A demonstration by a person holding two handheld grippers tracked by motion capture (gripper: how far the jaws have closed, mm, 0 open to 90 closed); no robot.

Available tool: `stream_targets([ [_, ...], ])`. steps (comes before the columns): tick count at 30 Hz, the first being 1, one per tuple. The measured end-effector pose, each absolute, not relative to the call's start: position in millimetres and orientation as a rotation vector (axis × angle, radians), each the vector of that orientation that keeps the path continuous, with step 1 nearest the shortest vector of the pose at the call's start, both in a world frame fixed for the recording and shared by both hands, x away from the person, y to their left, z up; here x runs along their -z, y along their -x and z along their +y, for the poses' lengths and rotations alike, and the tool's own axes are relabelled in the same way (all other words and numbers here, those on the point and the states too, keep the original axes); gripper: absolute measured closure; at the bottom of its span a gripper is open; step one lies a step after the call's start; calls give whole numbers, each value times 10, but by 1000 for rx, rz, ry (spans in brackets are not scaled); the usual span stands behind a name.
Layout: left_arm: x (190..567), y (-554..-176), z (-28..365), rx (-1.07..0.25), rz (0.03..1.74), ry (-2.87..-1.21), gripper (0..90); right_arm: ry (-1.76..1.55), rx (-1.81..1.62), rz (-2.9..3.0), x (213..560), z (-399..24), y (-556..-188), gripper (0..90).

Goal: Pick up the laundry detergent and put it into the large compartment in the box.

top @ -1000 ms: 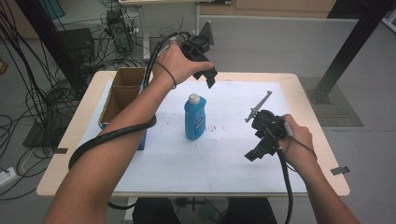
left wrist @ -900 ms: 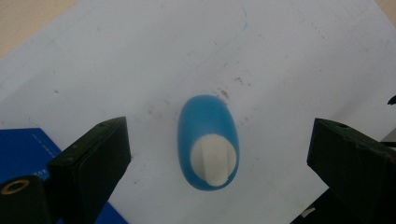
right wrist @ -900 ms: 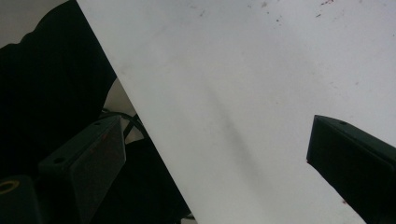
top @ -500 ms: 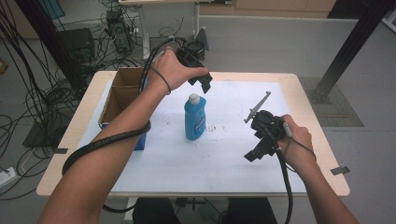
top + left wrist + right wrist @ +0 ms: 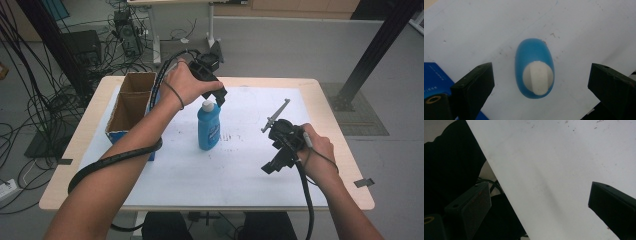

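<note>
From the high view, a light wooden table stands on a grey floor, most of its top covered by a white sheet marked with small dark specks. Cables and equipment lie tangled on the floor to the far left, and a dark post rises at the far right. An open cardboard box with a blue outer wall sits at the table's left edge. A blue bottle with a white cap stands upright near the middle of the sheet. The left gripper hangs just above the bottle's cap, held by the left hand. The right gripper is held by the right hand over the right side of the sheet, well apart from the bottle.

The left gripper view looks straight down on the bottle: its white cap sits between the two black jaws, which stand wide apart and do not touch it. A corner of the blue box wall shows at the left.

The right gripper view shows bare white sheet and its near edge, with dark shadow beyond. Its jaws are also wide apart, with nothing between them.
</note>
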State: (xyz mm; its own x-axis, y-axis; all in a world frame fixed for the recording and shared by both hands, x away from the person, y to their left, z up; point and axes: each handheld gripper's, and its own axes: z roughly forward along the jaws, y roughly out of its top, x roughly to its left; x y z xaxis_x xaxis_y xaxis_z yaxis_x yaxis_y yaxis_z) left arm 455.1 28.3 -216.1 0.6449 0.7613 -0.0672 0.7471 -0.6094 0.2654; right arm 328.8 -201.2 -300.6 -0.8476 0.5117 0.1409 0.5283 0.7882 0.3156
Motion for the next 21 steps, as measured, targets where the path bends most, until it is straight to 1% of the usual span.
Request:
stream_targets([
  [9, 2293, -4544, 302, -68, 1228, -2611, 61, 843, 542, -2924, 3025, -1995, -3293, 42],
  [21, 2449, -4552, 331, -59, 1245, -2585, 66, 853, 533, -2914, 3067, -1994, -3298, 42],
])
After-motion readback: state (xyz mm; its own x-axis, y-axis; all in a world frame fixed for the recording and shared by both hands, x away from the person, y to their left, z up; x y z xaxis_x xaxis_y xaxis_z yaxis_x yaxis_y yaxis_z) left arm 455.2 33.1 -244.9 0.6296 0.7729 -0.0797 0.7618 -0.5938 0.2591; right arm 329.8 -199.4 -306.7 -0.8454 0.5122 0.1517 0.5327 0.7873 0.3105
